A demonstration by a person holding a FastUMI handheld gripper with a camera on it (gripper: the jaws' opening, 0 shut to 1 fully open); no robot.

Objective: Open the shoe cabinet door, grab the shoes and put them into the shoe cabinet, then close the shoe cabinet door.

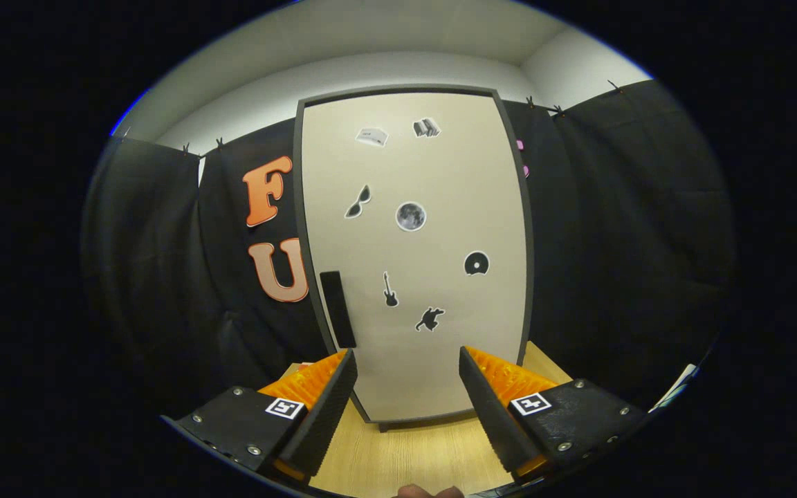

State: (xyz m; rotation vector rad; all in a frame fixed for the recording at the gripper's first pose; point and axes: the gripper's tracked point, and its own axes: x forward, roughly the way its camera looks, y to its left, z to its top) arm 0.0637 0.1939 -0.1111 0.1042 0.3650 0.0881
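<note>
In the gripper view, a light wooden tabletop [405, 456] runs ahead to the shoe cabinet [416, 256], which stands upright at its far edge, straight beyond the fingers. Its pale door [440, 346] is closed, dotted with small stickers [410, 216], with a dark handle [337, 308] on its left side. Black cloth [620, 242] hangs behind, under a white wall and ceiling [398, 41]. The gripper [407, 377] is spread wide, holding nothing.

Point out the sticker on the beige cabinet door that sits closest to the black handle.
The black guitar sticker, just right of the black vertical handle; the others lie higher or farther right. The open tongs hold nothing.
</note>
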